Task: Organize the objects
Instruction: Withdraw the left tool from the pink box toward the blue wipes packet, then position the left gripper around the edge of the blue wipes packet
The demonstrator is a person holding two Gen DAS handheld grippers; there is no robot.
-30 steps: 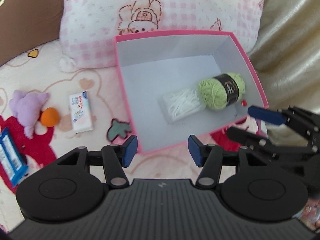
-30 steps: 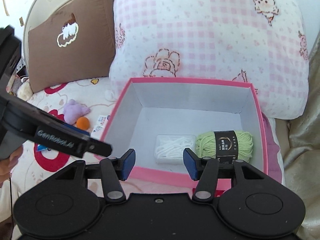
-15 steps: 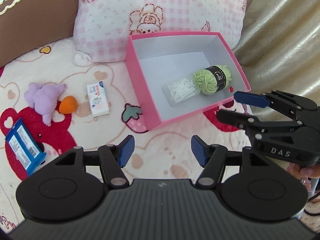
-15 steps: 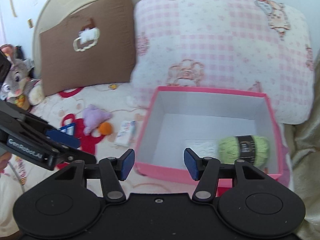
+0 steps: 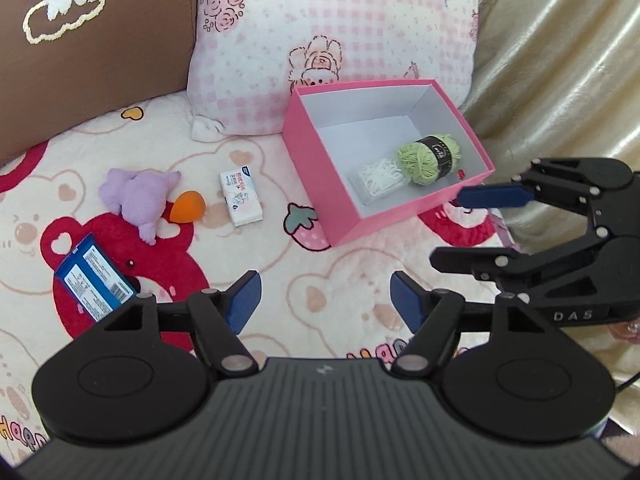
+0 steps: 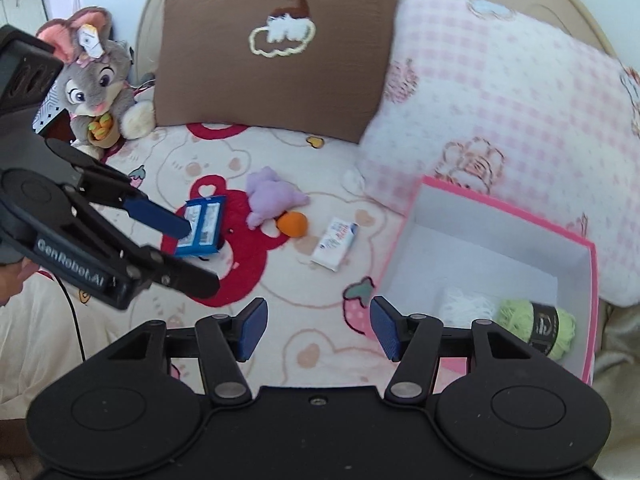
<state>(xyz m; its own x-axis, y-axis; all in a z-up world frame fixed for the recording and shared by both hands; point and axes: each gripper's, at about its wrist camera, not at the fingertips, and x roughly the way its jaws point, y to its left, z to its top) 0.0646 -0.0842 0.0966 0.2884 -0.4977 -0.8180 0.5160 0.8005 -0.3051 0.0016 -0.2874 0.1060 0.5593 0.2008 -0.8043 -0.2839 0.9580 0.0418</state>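
The open pink cardboard box [image 5: 308,168] with a white inside sits on the bear-printed cream blanket [image 5: 248,248], its far side against the pink checked pillow [image 5: 320,20]. Inside it lie a light-green ball of yarn with a black band [image 5: 430,156] and, touching it, a clear pack of white cotton swabs [image 5: 376,174].

Out on the blanket, apart from the box, four things lie loose: a small white tissue packet [image 5: 241,199] nearest the box, then an orange egg-shaped sponge [image 5: 188,207] touching a lilac plush toy [image 5: 140,196], and farthest off a blue rectangular packet [image 5: 94,278] on the red bear print.

The left gripper [image 5: 324,300] hangs over the blanket with nothing between its blue pads [image 5: 242,300] — its jaws have just been opening and stand well apart. The right gripper [image 6: 316,328] hangs near the box's corner, jaws also just opening, moderately wide and empty.

Behind the loose things a brown cushion with a white cloud motif [image 6: 272,56] leans at the head of the bed, with a grey plush rabbit [image 6: 98,80] beside it. A beige shiny curtain [image 5: 560,60] hangs just past the box.
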